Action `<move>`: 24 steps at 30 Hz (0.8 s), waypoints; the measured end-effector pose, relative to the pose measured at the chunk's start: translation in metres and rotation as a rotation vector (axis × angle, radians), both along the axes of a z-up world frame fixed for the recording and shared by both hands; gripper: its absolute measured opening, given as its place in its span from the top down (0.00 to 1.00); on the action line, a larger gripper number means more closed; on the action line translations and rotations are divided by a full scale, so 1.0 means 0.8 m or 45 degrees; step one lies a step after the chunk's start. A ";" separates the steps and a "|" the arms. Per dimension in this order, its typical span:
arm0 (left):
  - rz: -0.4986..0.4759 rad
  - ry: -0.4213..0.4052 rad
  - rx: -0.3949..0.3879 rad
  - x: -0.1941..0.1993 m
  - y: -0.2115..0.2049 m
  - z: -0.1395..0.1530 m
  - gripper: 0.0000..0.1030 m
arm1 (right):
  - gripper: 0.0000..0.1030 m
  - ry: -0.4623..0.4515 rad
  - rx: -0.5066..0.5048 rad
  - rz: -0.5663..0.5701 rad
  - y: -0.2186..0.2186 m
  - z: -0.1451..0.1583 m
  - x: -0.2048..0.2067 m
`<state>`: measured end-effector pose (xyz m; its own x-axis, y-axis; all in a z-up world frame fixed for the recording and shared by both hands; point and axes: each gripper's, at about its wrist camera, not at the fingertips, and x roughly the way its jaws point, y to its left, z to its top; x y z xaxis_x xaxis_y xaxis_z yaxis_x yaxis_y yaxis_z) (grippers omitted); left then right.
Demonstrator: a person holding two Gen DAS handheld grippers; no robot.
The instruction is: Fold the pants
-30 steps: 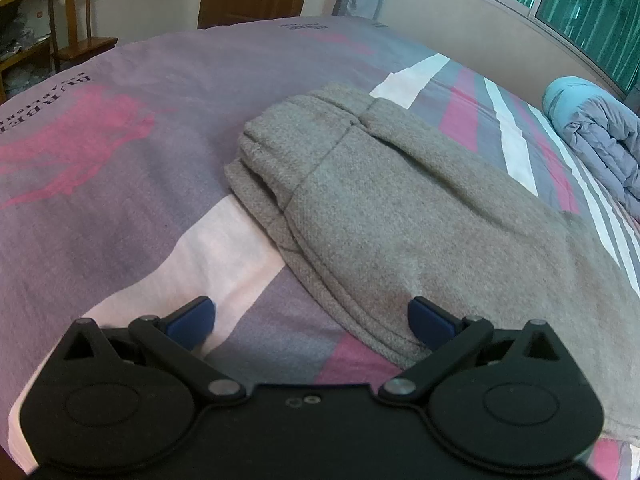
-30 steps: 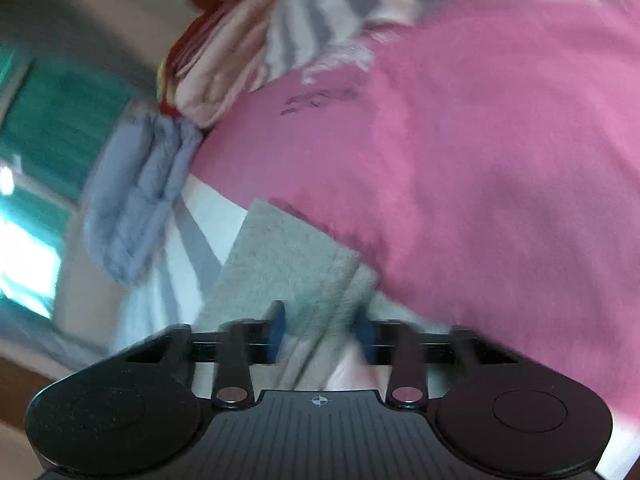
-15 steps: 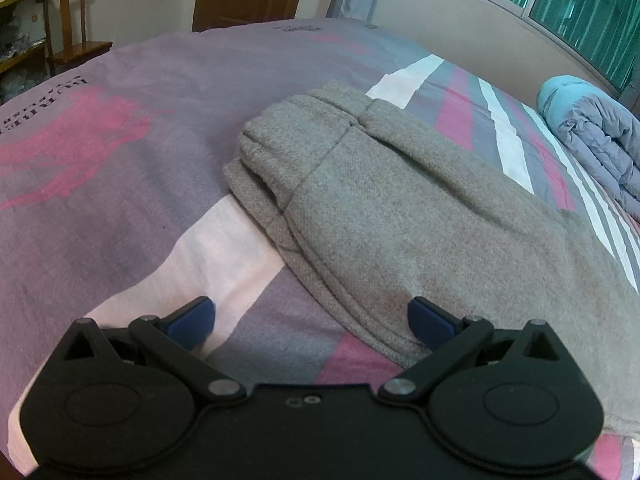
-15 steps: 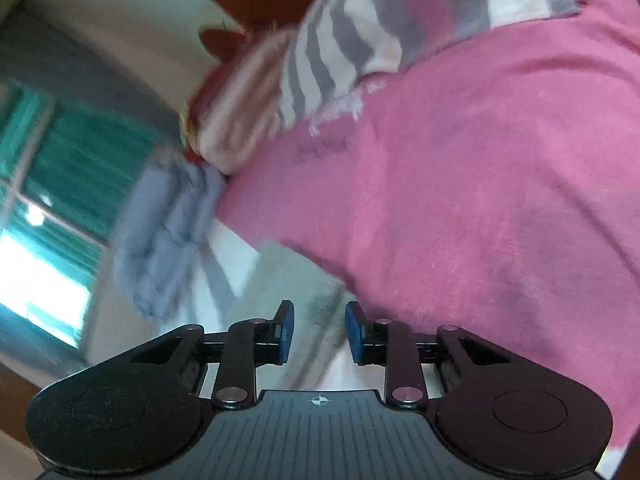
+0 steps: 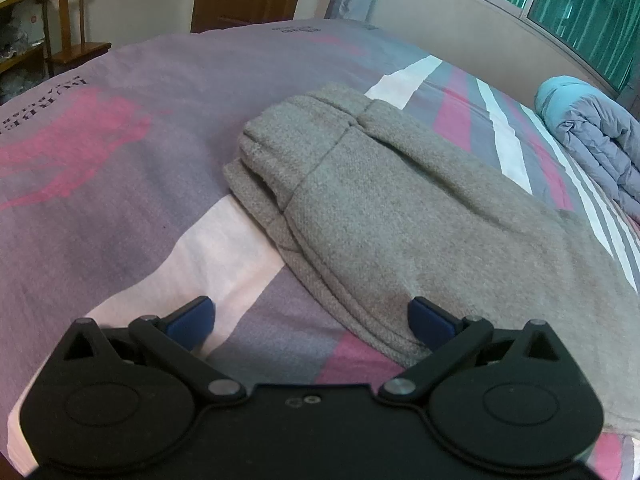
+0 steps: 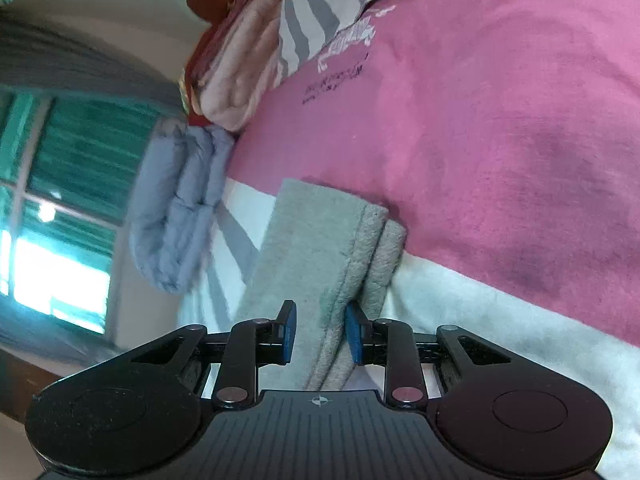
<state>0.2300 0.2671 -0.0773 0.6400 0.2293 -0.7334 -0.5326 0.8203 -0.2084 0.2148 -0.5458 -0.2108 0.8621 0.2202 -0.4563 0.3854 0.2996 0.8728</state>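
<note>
Grey pants (image 5: 400,216) lie folded on the bed (image 5: 120,184) — left hand-held gripper (image 5: 310,318) spread wide, right hand-held gripper (image 6: 320,334) parted around their hem, not clamped.

Both views bow outward in fisheye fashion, with dark corners. The left wrist view is dim, evenly lit and fairly sharp; the left gripper (image 5: 310,316) throws a soft shadow on the bedspread (image 5: 120,168). The right wrist view is brighter and tilted: daylight blows out the window (image 6: 52,276), and motion blur smears the curtain (image 6: 80,68) and folded quilt (image 6: 176,208).
</note>
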 end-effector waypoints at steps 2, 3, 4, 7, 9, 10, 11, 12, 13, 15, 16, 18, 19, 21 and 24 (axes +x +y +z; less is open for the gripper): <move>0.001 -0.002 0.002 0.000 -0.001 -0.001 0.06 | 0.73 0.010 0.024 -0.010 0.000 0.001 -0.001; 0.001 -0.003 0.002 0.000 -0.001 -0.001 0.06 | 0.73 0.006 0.046 -0.021 -0.002 0.000 -0.004; 0.000 -0.004 0.003 0.000 -0.001 -0.001 0.06 | 0.73 0.003 0.067 -0.025 -0.002 -0.001 -0.008; -0.003 -0.004 0.003 0.000 -0.001 -0.001 0.06 | 0.85 0.002 0.029 0.016 0.002 -0.003 -0.002; -0.005 0.001 -0.003 0.000 0.000 0.000 0.06 | 0.97 0.037 -0.034 0.042 0.004 0.002 0.006; -0.007 0.004 -0.008 0.001 0.001 0.000 0.06 | 0.97 0.013 -0.065 0.045 0.006 0.009 0.004; -0.009 0.006 -0.012 0.001 0.002 0.001 0.06 | 0.97 -0.044 -0.068 0.033 0.005 0.016 -0.003; -0.012 0.007 -0.016 0.001 0.004 0.002 0.06 | 0.97 -0.089 -0.089 0.025 0.006 0.023 -0.011; -0.015 0.007 -0.017 0.001 0.005 0.002 0.06 | 0.97 -0.101 -0.128 0.026 0.008 0.029 -0.018; -0.015 0.009 -0.014 0.002 0.006 0.001 0.06 | 0.97 -0.063 -0.146 0.032 0.008 0.018 -0.022; -0.013 0.010 -0.011 0.003 0.005 0.001 0.06 | 0.97 0.003 -0.127 0.041 0.006 0.002 -0.019; -0.011 0.011 -0.012 0.004 0.005 0.002 0.06 | 0.97 0.007 -0.045 0.039 0.003 -0.020 -0.016; -0.012 0.011 -0.013 0.004 0.005 0.001 0.06 | 0.97 0.006 -0.022 0.032 0.002 -0.018 -0.017; -0.014 0.009 -0.014 0.004 0.006 0.001 0.06 | 0.88 0.002 -0.053 0.032 0.006 -0.004 -0.022; -0.010 -0.006 -0.020 0.002 0.006 0.003 0.06 | 0.80 -0.047 -0.148 0.039 0.027 0.021 -0.041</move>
<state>0.2313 0.2716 -0.0745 0.6453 0.2126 -0.7338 -0.5250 0.8212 -0.2237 0.1817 -0.5243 -0.1941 0.8725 0.1942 -0.4484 0.3428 0.4106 0.8449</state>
